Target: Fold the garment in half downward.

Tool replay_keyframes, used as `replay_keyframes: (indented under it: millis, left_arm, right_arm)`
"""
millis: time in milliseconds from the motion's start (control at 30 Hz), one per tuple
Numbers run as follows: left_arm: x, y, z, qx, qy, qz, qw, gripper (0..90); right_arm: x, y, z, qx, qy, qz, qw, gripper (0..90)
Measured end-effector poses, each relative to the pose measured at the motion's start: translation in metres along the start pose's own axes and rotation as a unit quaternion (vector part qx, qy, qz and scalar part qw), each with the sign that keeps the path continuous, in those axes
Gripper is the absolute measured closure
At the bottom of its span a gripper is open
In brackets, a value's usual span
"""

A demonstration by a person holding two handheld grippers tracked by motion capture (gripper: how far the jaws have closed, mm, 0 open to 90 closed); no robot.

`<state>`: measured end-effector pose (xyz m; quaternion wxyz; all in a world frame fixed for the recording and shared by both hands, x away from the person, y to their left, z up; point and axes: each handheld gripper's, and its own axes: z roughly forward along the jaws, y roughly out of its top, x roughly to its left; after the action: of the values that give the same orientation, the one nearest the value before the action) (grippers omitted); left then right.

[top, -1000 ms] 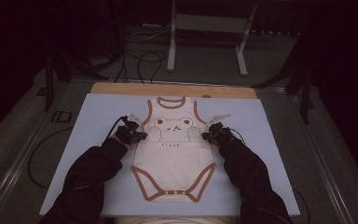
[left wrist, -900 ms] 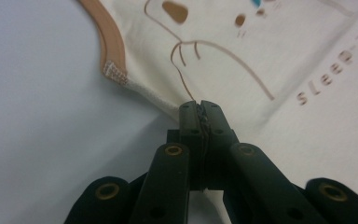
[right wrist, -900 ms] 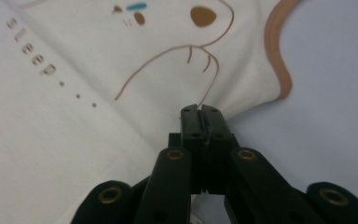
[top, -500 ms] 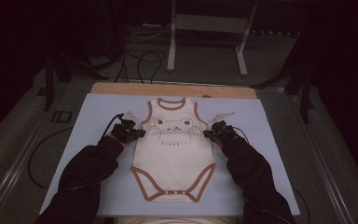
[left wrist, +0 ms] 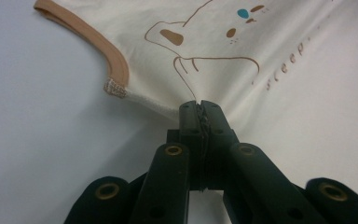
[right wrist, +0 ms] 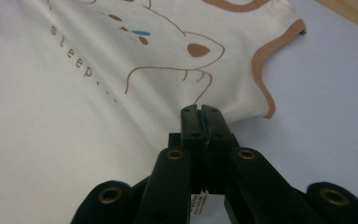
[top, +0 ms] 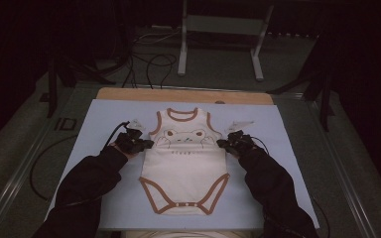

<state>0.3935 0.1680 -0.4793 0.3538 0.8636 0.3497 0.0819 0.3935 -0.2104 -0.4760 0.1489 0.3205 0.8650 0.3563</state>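
The left claw (left wrist: 200,109) is pressed together, and the side seam of the bodysuit (left wrist: 279,93) is pinched in it, just under the armhole. A small fold of cloth is pulled up at its tips. The brown trim (left wrist: 114,58) of the armhole is seen just beside the tips, on their left in the left gripper view.

The right claw (right wrist: 201,112) is pressed together too. The other side seam of the bodysuit (right wrist: 74,116) is pinched in it, also just under the armhole. A white tag (right wrist: 199,203) is seen low between its jaws.

From above, the left claw (top: 146,144) and the right claw (top: 223,143) are seen at the two sides of the bodysuit (top: 184,171), level with the animal picture (top: 184,135) on the chest. The bodysuit is spread flat, face up, with its neck away from the person and its snaps near the person. It is laid in the middle of a pale blue mat (top: 287,163) on the worktop (top: 129,94). Both arms are covered by dark sleeves (top: 87,183).
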Motion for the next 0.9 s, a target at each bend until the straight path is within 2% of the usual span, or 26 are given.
replay_keyframes:
  millis: [200, 400, 633, 900]
  left_arm:
    - [-0.007, 0.000, -0.011, -0.001, -0.003, 0.017, 0.9999, 89.9]
    - [-0.014, -0.004, -0.020, -0.004, -0.012, 0.024, 0.9996, 89.8]
    - [-0.025, -0.010, -0.028, -0.004, -0.023, 0.038, 0.9990, 89.8]
    - [-0.036, -0.022, -0.031, 0.000, -0.036, 0.040, 0.9986, 89.8]
  right_arm:
    - [0.009, 0.000, -0.012, -0.008, 0.003, -0.011, 0.9999, 89.9]
    - [0.018, -0.002, -0.025, -0.015, 0.009, -0.021, 0.9996, 89.8]
    - [0.027, -0.010, -0.034, -0.014, 0.013, -0.027, 0.9995, 89.8]
    - [0.041, -0.020, -0.043, -0.013, 0.023, -0.034, 0.9991, 89.8]
